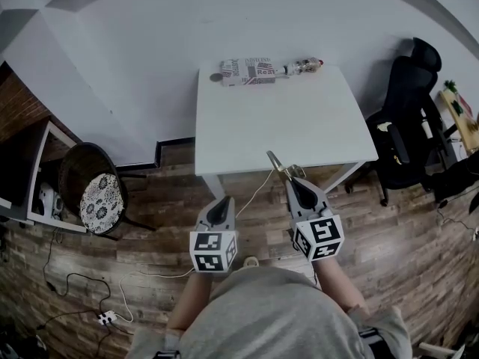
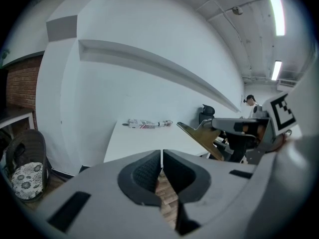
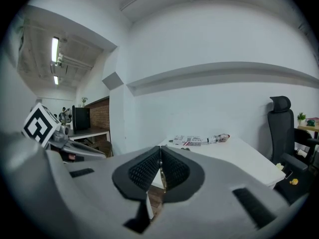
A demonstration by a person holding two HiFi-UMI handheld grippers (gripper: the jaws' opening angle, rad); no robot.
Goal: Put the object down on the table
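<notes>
The right gripper (image 1: 293,184) is clamping a thin, flat, brass-coloured metal piece (image 1: 278,164), possibly a pair of scissors. The piece's tip is slanting out over the near edge of the white rectangular counter (image 1: 284,118). The left gripper (image 1: 221,202) is hovering just beside the right one, short of the counter, with its jaws pressed together on nothing. A red-and-white printed packet (image 1: 251,71) is lying at the counter's far edge.

— Where's the white square table (image 1: 299,126)?
— At twelve o'clock, straight ahead; a printed paper-wrapped packet (image 1: 251,71) lies along its far edge.
— Around it?
— Black office chair (image 1: 408,114) at three o'clock, round wicker chair (image 1: 93,189) at eight, brass-coloured metal piece (image 1: 278,164) over its six o'clock edge.
</notes>
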